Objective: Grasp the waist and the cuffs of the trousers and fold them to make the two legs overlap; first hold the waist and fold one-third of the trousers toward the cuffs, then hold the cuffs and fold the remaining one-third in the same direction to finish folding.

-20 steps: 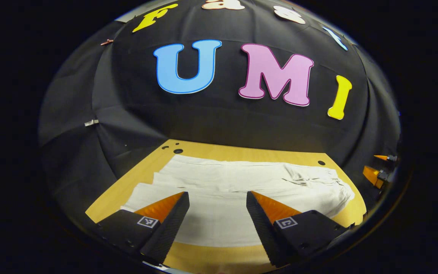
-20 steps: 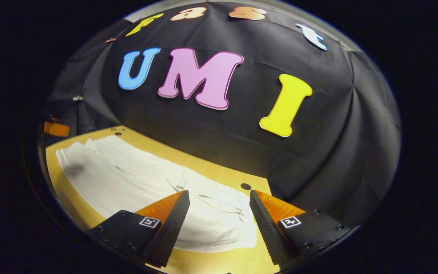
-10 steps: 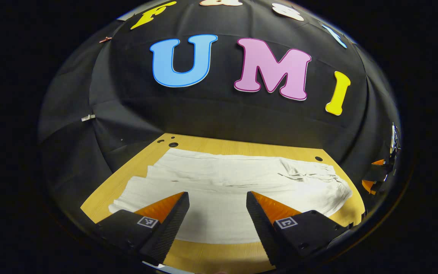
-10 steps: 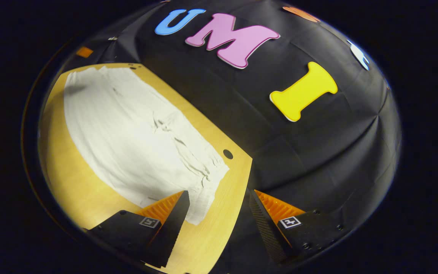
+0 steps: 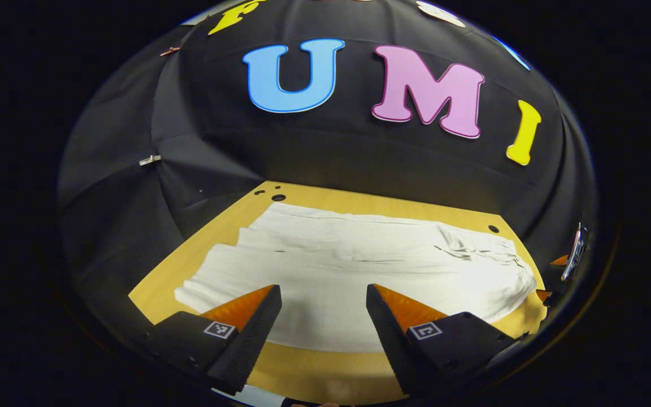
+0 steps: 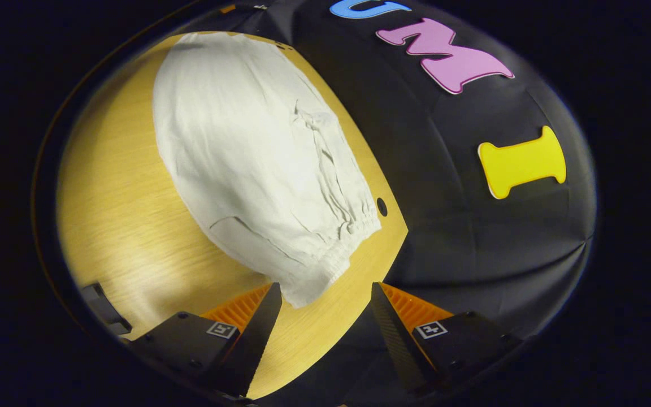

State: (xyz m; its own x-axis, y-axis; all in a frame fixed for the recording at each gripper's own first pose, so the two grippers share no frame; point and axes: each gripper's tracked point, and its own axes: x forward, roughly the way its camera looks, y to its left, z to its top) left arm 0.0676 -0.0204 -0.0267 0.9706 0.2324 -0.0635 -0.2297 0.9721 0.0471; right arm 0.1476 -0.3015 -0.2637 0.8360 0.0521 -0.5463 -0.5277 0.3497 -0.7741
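Two grippers, left point(image 5: 324, 302) and right point(image 6: 325, 302), jaws released; trousers point(image 6: 246, 158) look soft, limp: pinch the gathered waist point(image 6: 331, 257).

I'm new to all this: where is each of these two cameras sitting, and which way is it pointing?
Left gripper view: rides on the left gripper, looking forward and down across the wooden table at the spread white trousers; its own two fingers, apart, show at the bottom.
Right gripper view: rides on the right gripper, tilted, looking down at the trousers' gathered waist near the table corner; its own fingers, apart, show at the bottom.
Shared: both see the same trousers, table and black cloth wall.
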